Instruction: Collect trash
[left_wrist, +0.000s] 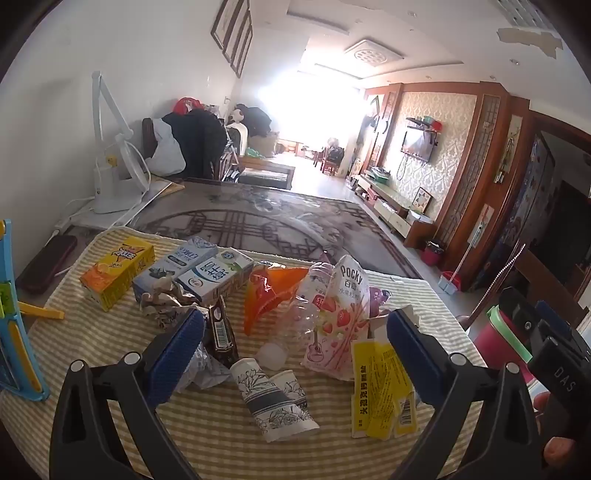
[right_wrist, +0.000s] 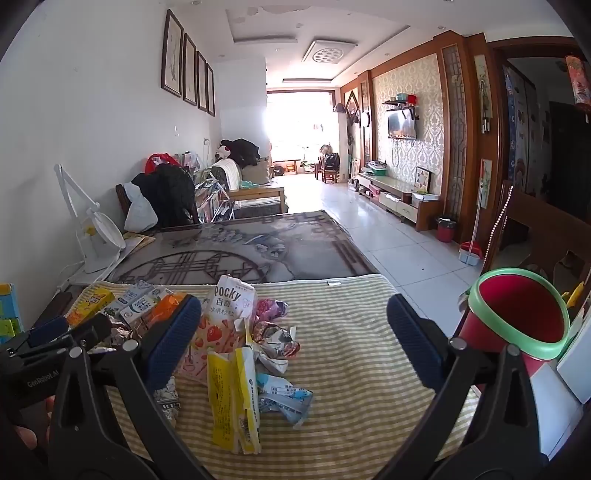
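Left wrist view: the left gripper (left_wrist: 295, 332), black with blue ribbed pads, hangs with its jaws spread wide and empty above a heap of trash on the yellow-and-white striped cloth (left_wrist: 207, 439); between the pads lie a flattened white paper cup with a dark flower print (left_wrist: 271, 400) at six o'clock, a crushed clear plastic bottle (left_wrist: 295, 317) at the centre, and the pink Pocky strawberry box (left_wrist: 338, 325) toward three o'clock; a torn yellow-and-white carton (left_wrist: 380, 391) sits at four o'clock, just beside the right-hand pad; an orange plastic wrapper (left_wrist: 269, 291) lies at twelve o'clock, with two blue-and-white milk cartons (left_wrist: 207, 271) and a yellow-orange juice carton (left_wrist: 118, 271) at ten o'clock; a dark brown snack wrapper (left_wrist: 221, 328) touches the left-hand pad.

Right wrist view: the right gripper (right_wrist: 295, 332) likewise stands fully apart, gripping nothing; the torn yellow carton and a crumpled light-blue printed wrapper (right_wrist: 284, 400) lie at seven o'clock within its span; bare cloth fills the right half; a red bucket with a green rim (right_wrist: 517, 314) stands at three o'clock, off the cloth's edge.
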